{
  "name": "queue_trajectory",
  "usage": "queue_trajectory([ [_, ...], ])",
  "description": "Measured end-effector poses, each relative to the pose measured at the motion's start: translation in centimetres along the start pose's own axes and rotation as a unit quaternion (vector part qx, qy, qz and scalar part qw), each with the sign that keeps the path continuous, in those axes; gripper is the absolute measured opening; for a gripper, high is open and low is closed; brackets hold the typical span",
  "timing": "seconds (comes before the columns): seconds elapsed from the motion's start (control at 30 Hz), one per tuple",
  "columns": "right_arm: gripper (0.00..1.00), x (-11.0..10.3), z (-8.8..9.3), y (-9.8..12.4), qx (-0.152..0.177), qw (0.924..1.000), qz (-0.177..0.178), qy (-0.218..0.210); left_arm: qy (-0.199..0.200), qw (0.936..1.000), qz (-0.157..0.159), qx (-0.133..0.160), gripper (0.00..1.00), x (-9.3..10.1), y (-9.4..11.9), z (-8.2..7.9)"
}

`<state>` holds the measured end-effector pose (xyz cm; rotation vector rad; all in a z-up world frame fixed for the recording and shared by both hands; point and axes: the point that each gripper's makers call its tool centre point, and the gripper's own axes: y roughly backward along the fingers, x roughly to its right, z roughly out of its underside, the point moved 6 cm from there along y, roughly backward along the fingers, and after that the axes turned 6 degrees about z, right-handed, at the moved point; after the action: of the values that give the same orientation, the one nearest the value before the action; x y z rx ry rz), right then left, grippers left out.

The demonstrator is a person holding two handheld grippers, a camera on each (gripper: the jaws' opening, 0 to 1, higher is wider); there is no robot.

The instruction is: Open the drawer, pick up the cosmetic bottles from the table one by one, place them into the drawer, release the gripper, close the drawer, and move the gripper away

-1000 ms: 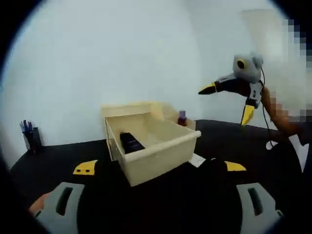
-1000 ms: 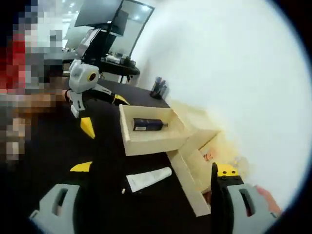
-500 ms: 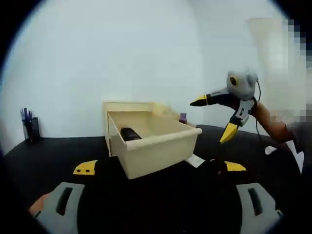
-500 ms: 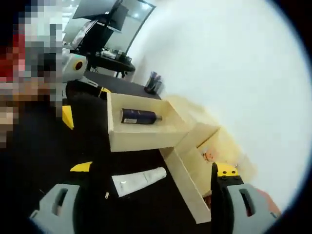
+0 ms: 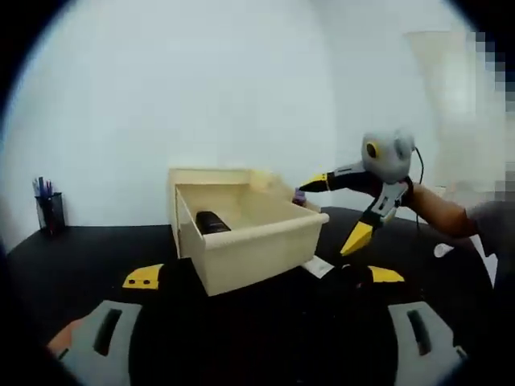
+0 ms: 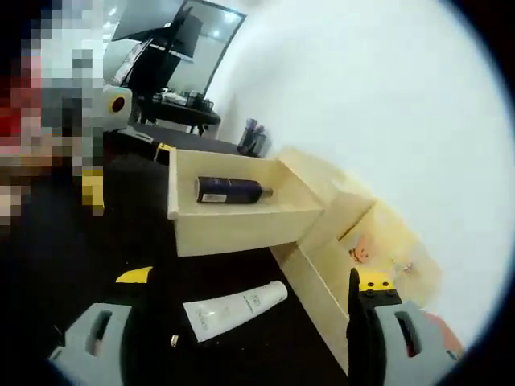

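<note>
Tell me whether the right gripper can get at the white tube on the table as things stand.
Probably yes. The white tube lies in the open on the black table, beside the open drawer, with nothing over it. The right gripper has its jaws open and empty, pointed toward the tube.

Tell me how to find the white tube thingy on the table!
Start at the pale wooden drawer pulled open over the black table. Look at the tabletop just in front of the drawer's front panel: the white squeeze tube lies flat there. The dark blue bottle is inside the drawer, while the tube is white and outside on the table.
</note>
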<state>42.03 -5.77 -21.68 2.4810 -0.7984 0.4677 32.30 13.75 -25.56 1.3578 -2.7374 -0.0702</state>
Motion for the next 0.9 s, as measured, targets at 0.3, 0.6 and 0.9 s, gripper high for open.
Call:
queue_trajectory([
  [0.3, 0.93, -0.5, 0.5, -1.2, -0.011, 0.9999, -0.007, -0.003, 0.007, 0.9999, -0.009, 0.01, 0.92, -0.6, 0.5, -0.3],
  [0.6, 0.93, -1.5, 0.2, -2.3, -0.004, 0.9997, -0.02, -0.011, 0.005, 0.9999, -0.009, 0.0, 0.91, -0.5, 0.5, 0.1],
  [0.9, 0.93, -1.7, -0.1, -2.9, 0.007, 0.999, -0.032, -0.03, 0.005, 0.9999, -0.01, 0.002, 0.9, -0.7, 0.7, 0.0],
])
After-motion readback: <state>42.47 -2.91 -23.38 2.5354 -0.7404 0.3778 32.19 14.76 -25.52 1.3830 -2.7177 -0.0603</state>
